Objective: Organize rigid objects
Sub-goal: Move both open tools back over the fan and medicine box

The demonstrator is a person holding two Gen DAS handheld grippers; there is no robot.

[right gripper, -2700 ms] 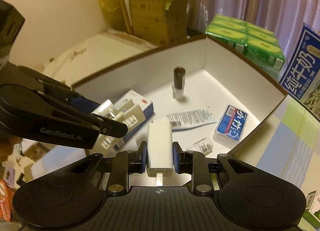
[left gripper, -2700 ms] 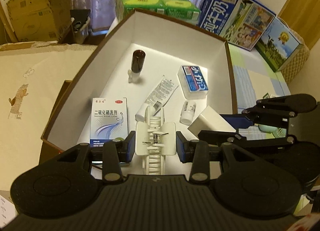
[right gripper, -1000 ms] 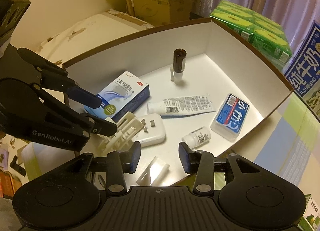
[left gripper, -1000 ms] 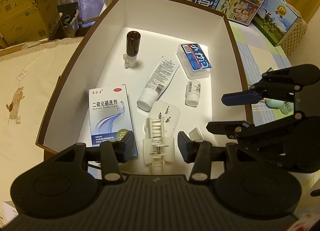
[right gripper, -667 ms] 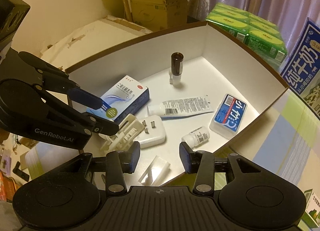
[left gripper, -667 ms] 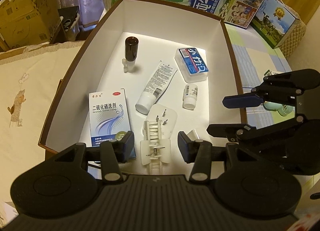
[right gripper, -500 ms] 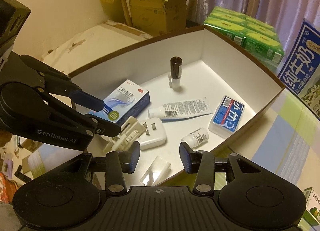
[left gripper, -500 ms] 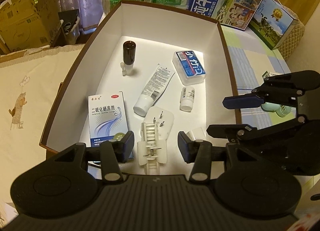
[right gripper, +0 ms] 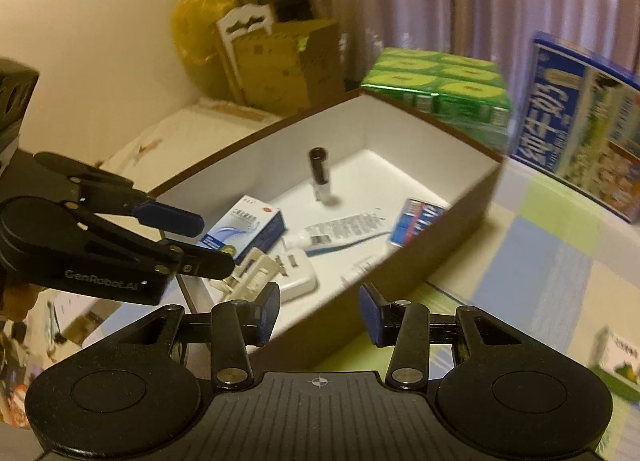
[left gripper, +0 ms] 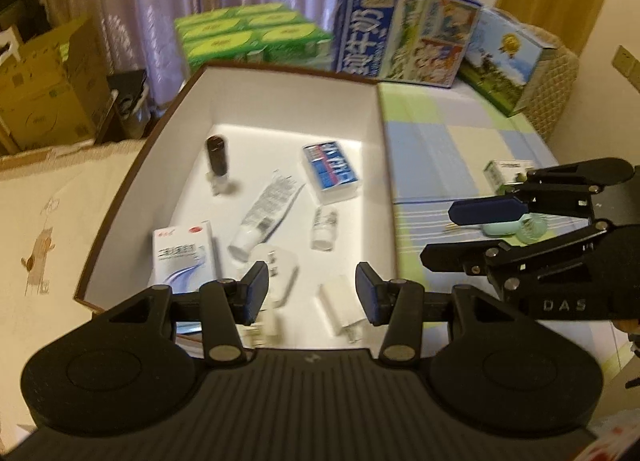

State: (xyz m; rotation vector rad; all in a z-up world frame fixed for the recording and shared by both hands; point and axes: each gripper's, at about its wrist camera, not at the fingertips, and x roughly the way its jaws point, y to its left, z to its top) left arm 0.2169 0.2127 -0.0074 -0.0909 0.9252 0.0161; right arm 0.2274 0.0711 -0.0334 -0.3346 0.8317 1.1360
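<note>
A brown box with a white inside [left gripper: 280,101] holds a dark bottle [left gripper: 216,159], a blue-and-white case [left gripper: 330,169], a tube [left gripper: 266,213], a small white bottle [left gripper: 324,227], a medicine carton [left gripper: 184,253], a white plug adapter [left gripper: 280,269], a white charger [left gripper: 340,307] and a white ribbed clip [right gripper: 252,273]. My left gripper [left gripper: 312,293] hangs open above the box's near end, holding nothing. My right gripper [right gripper: 320,309] is open and empty over the box's near wall [right gripper: 400,293]. In each wrist view the other gripper shows from the side, the right gripper [left gripper: 452,235] and the left gripper [right gripper: 200,241].
A small green-and-white carton [left gripper: 506,171] and a mint-coloured item [left gripper: 512,227] lie on the checked cloth right of the box. Green packs [left gripper: 248,37] and milk cartons [left gripper: 400,37] stand behind it. Cardboard boxes [right gripper: 288,61] stand at the back left.
The clip and the charger, held 2.7 s ago, lie in the box. Over the last second both open grippers have drawn back and up; the right one has swung towards the cloth.
</note>
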